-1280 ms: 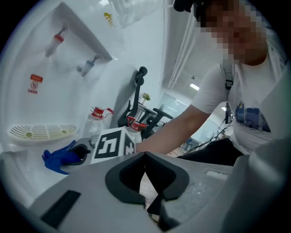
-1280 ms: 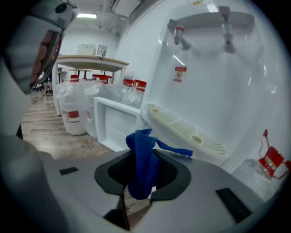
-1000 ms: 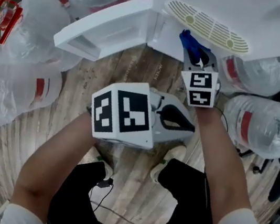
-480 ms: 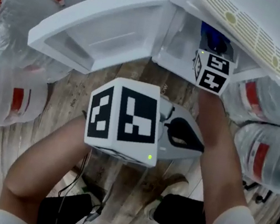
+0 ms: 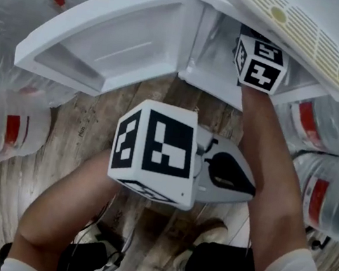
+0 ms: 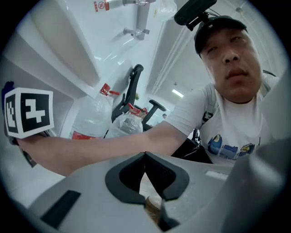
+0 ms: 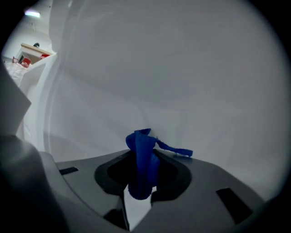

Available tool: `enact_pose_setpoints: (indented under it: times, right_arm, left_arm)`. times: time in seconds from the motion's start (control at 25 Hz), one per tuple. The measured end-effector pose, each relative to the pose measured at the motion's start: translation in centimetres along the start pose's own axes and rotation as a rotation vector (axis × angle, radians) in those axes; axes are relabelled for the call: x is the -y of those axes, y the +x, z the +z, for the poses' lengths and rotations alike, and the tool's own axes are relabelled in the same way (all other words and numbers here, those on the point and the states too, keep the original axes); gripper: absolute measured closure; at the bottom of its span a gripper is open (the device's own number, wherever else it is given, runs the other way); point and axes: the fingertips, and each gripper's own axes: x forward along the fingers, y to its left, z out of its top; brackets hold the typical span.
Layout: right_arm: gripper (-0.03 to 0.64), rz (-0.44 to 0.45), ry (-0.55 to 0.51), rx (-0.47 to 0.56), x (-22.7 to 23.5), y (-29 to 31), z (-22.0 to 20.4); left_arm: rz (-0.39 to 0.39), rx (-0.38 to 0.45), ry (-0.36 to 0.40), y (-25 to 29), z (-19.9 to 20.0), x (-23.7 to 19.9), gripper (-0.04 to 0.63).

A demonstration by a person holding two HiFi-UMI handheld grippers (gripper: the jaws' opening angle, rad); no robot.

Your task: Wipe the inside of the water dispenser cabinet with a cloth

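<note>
The white water dispenser cabinet (image 5: 212, 55) stands with its door (image 5: 108, 38) swung open to the left. My right gripper reaches into the opening; in the head view only its marker cube (image 5: 258, 64) shows and the jaws are hidden inside. In the right gripper view the right gripper (image 7: 142, 157) is shut on a blue cloth (image 7: 143, 154), close to the cabinet's white inner wall (image 7: 182, 82). My left gripper (image 5: 239, 179) hovers over the floor in front of the cabinet. Its jaws (image 6: 145, 159) are shut with nothing between them.
Large clear water bottles with red labels lie on both sides, at the right (image 5: 332, 204) and at the left (image 5: 10, 124). A cream slotted grille (image 5: 301, 38) sits on the dispenser above the opening. A wooden floor (image 5: 81, 123) lies below, and a shoe (image 5: 207, 234) shows near the bottom.
The right gripper has gone deeper into the cabinet, so the blue cloth no longer shows in the head view. The head camera has moved closer. The left gripper stays roughly where it was.
</note>
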Motion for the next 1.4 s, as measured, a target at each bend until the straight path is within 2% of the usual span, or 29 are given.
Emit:
enact_pose_setpoints:
  times: [0.2,0.52,0.88,0.96,1.2,1.28,1.4]
  right_arm:
    - [0.518,0.001,-0.049,-0.006,-0.9,1.4,0.2]
    - [0.518,-0.014,0.041,-0.101,-1.6,2.6,-6.8]
    - [0.518,0.015,0.119,-0.226,-2.2,2.2,-11.6]
    - [0.518,0.003,0.126,-0.181,-1.9,1.0,-10.3]
    - [0.517,-0.092,0.160,0.046,0.9,-2.6,-2.0]
    - [0.518,-0.139,0.181,0.081,2.3,-2.8,-0.8]
    - [0.518,-0.184,0.202,0.073,3.7,-2.1,-1.3]
  left_arm:
    - [-0.024,0.035,-0.001,-0.3,-0.4,-0.2,0.592]
    - [-0.056,0.018,-0.006,-1.9,-1.6,-0.7,0.592]
    - [-0.074,0.028,0.006,-2.2,-1.0,-0.3,0.592]
    - [-0.077,0.037,0.012,-2.3,-0.8,-0.2,0.592]
    - [-0.093,0.042,0.026,-2.0,-0.5,0.4,0.592]
    - [-0.097,0.036,0.025,-1.7,-0.7,0.5,0.592]
    - [-0.102,0.036,0.021,-1.5,-0.6,0.6,0.592]
